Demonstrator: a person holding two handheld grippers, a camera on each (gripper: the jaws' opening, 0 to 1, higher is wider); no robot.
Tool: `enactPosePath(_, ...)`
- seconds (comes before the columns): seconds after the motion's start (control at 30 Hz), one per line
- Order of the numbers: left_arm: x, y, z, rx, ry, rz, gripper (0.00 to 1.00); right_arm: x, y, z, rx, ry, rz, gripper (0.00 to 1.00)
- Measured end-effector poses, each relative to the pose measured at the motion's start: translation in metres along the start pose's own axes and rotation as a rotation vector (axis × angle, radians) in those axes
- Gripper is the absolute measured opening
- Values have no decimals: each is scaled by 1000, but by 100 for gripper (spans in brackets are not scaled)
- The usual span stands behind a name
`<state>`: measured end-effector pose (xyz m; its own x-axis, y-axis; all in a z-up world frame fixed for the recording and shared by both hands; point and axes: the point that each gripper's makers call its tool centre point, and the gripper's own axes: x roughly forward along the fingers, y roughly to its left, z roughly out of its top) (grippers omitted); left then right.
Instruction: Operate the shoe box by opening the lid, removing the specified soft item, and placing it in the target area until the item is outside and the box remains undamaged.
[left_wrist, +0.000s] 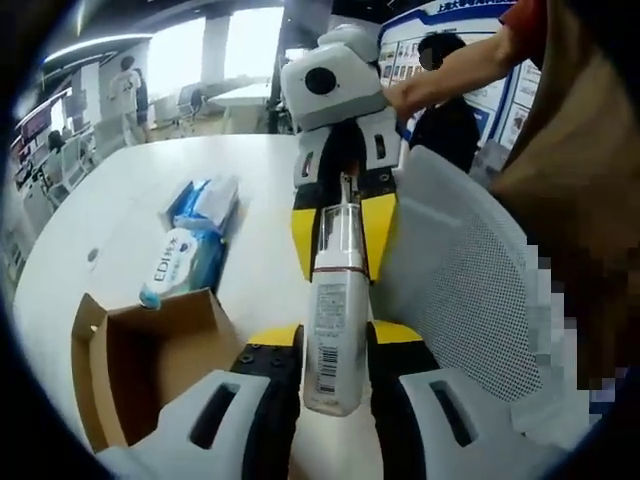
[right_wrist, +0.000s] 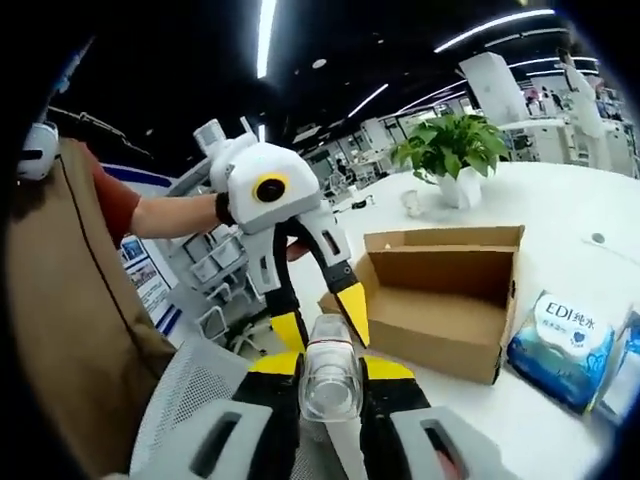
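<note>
Left gripper view: the left gripper (left_wrist: 335, 365) has its jaws pressed against a clear bottle (left_wrist: 335, 320) with a printed label, held lengthwise between them. The right gripper (left_wrist: 343, 235) comes in from above, its yellow tips closed on the far end of the same bottle. The bottle is therefore outside the box, held over the white table (left_wrist: 120, 210). The cardboard shoe box (left_wrist: 140, 365) lies open at lower left; its visible interior looks bare. Beyond it rest two blue wet-wipe packs (left_wrist: 190, 245). A white mesh chair (left_wrist: 470, 290) stands just beside the grippers.

Right gripper view: the right gripper (right_wrist: 328, 385) clamps the bottle (right_wrist: 327, 380) end-on, and the left gripper (right_wrist: 315, 320) pinches its other end. The shoe box (right_wrist: 440, 300) sits open on the table (right_wrist: 560, 200), flaps up, with nothing seen inside. A wipe pack (right_wrist: 558, 345) lies just beside the box; a potted plant (right_wrist: 450, 155) stands well behind.

Risk assessment: with both tools on one smooth bottle, uneven pull or an untimed release could let it slip and fall toward the chair or table edge. A low swing could knock the box flaps.
</note>
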<state>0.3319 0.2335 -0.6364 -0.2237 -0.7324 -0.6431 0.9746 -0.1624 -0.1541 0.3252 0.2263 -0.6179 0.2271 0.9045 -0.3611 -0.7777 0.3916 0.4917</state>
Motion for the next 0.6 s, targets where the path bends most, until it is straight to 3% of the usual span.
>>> enactPosePath(0.37, -6, 5, -6, -20, -4, 28, 32, -12, -10, -8, 70, -20, -27, 17)
enactPosePath(0.6, -12, 12, -12, -68, -29, 79, 43, -20, -18, -10, 92, -34, -53, 17)
